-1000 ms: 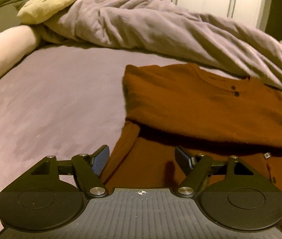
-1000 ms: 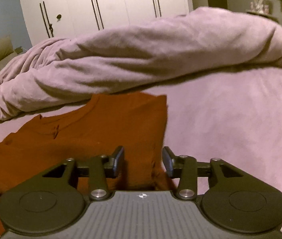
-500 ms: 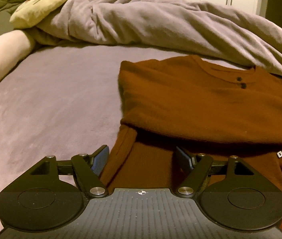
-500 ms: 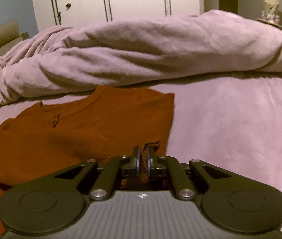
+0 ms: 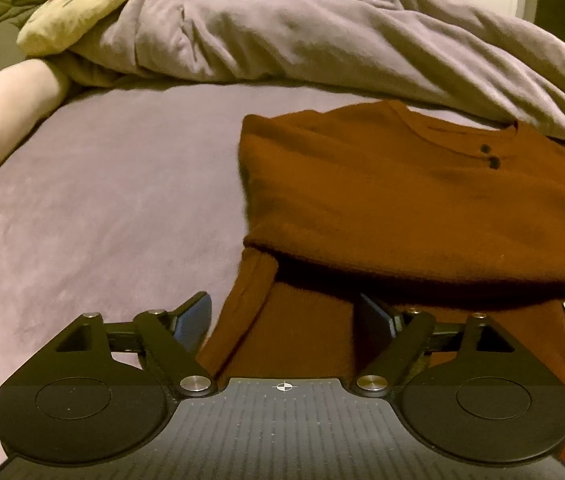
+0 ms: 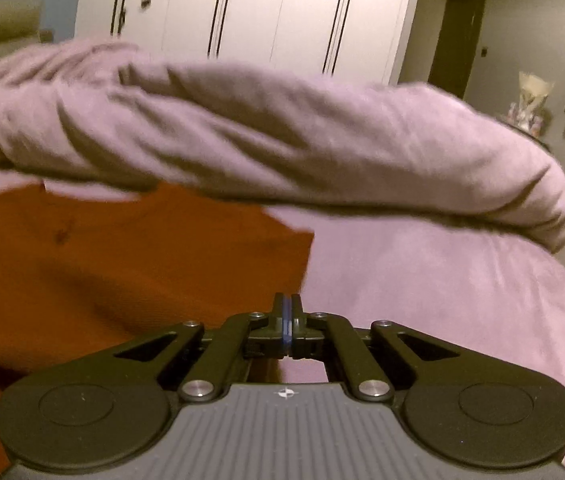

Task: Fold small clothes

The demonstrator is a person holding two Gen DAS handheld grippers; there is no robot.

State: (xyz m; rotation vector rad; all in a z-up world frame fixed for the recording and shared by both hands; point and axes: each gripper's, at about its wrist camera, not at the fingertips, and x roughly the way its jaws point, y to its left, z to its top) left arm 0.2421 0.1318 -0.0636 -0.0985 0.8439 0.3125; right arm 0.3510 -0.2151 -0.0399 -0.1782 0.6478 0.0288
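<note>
A rust-brown buttoned sweater (image 5: 402, 200) lies on the purple bedsheet (image 5: 102, 200), its top part folded over the lower part. My left gripper (image 5: 286, 316) hovers over the near left corner. Its jaws are opening, and a ribbed sleeve lies between them without being pressed by the pads. In the right wrist view the sweater (image 6: 122, 260) fills the left side. My right gripper (image 6: 287, 300) is shut, blue pads together, right at the sweater's right edge, and it seems to pinch that edge. The cloth inside the pinch is hidden.
A rolled purple duvet (image 5: 322, 40) (image 6: 282, 140) runs across the back of the bed behind the sweater. A yellow plush cushion (image 5: 78, 8) and a pale bolster (image 5: 6, 108) lie at the far left. White wardrobe doors (image 6: 262, 8) stand behind.
My right gripper went from open to shut at the sweater's right edge and rolled, tilting its view. The left jaws spread slightly wider over the sleeve.
</note>
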